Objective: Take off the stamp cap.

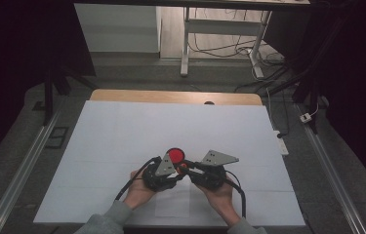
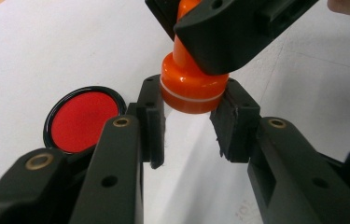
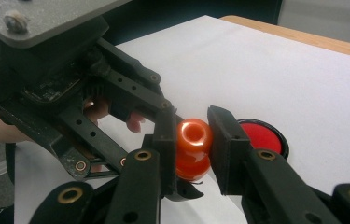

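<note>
High view: both grippers meet over the white-covered worktop [image 1: 122, 146], beside a red ink pad [image 1: 175, 155]; desks and cables stand behind.

Left gripper view: left gripper [image 2: 187, 123] fingers clamp the orange stamp [image 2: 189, 88] base; uneven pulling could twist it loose.

Right gripper view: right gripper [image 3: 193, 149] fingers clamp its knob, which looks glossy and might slip.

Orange stamp [image 2: 189, 88], glossy, knob-handled, with a thin pale ring round its wide base; held off the white sheet, tilted, base between one pair of black pads, knob between the other; red ink pad [image 2: 83, 119], round, black-rimmed, uncovered, flat on the sheet just beside.
</note>
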A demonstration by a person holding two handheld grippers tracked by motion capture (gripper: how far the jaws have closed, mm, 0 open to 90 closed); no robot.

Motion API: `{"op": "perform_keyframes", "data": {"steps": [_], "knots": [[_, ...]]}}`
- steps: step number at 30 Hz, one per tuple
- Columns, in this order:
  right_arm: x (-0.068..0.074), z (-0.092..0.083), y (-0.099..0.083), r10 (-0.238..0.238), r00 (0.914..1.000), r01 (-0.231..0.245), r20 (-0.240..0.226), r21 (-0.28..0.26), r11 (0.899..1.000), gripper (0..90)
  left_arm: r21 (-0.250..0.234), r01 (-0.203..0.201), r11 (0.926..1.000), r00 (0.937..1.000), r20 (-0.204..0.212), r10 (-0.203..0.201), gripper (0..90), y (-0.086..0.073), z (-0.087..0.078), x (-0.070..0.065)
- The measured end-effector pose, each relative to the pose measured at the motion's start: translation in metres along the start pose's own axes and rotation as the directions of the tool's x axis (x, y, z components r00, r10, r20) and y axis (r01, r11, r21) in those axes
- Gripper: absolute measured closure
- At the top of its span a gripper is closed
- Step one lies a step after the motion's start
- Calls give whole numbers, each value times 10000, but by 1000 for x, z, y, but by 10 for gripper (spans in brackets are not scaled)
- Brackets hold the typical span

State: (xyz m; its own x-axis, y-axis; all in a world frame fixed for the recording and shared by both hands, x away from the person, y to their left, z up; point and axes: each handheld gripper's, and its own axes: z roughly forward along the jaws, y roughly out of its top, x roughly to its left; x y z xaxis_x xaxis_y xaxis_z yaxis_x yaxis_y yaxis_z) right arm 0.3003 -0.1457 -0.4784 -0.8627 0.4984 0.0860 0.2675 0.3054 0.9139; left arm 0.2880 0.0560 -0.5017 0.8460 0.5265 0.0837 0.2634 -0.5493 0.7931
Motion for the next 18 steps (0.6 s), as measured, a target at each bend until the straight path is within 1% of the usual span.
{"op": "perform_keyframes", "data": {"steps": [3, 4, 5, 6, 7, 8, 9, 10, 11, 14, 18], "knots": [[1, 0, 0, -61, 10000, 61, 17, 3, 10000, 729, 15, 26, 10000, 10000, 8, -26, 652, 0, 0, 0], [1, 0, 0, -104, 9999, 104, 42, -8, 9999, 729, 559, -88, 9984, 9998, -183, 99, 653, -1, 2, 0], [2, -4, 0, -169, 9987, 187, 474, -368, 9991, 730, 1008, -307, 9944, 9987, -377, 347, 652, -5, 7, 0], [-2, -11, 5, -51, 9980, 94, 631, -681, 9976, 730, 945, 56, 9955, 9998, -215, -36, 652, -12, 10, 2], [-7, -19, 9, 124, 9977, -61, 664, -944, 9955, 730, 636, 597, 9962, 9977, 292, -617, 652, -15, 10, 5], [-12, -27, 14, 171, 9971, -88, 748, -1104, 9938, 730, 555, 522, 9971, 9982, 252, -537, 652, -13, 8, 5], [-15, -35, 16, 199, 9961, -87, 855, -1289, 9916, 730, 445, 167, 9989, 9998, -75, -164, 652, -9, 6, 2], [-18, -41, 18, 299, 9958, -174, 869, -1417, 9898, 730, 445, 167, 9989, 9998, -75, -164, 652, -9, 6, 2], [-20, -44, 18, 332, 9957, -202, 867, -1468, 9890, 730, 187, 173, 9997, 9998, 23, -174, 652, -4, 2, 1], [-21, -42, 17, 263, 9976, -180, 648, -1249, 9920, 730, 171, 91, 9998, 10000, -36, -90, 651, -3, 1, 1], [-16, -35, 16, 120, 9993, -82, 362, -1022, 9947, 729, 85, 178, 9998, 9998, -34, -178, 650, -5, -1, 4]]}}
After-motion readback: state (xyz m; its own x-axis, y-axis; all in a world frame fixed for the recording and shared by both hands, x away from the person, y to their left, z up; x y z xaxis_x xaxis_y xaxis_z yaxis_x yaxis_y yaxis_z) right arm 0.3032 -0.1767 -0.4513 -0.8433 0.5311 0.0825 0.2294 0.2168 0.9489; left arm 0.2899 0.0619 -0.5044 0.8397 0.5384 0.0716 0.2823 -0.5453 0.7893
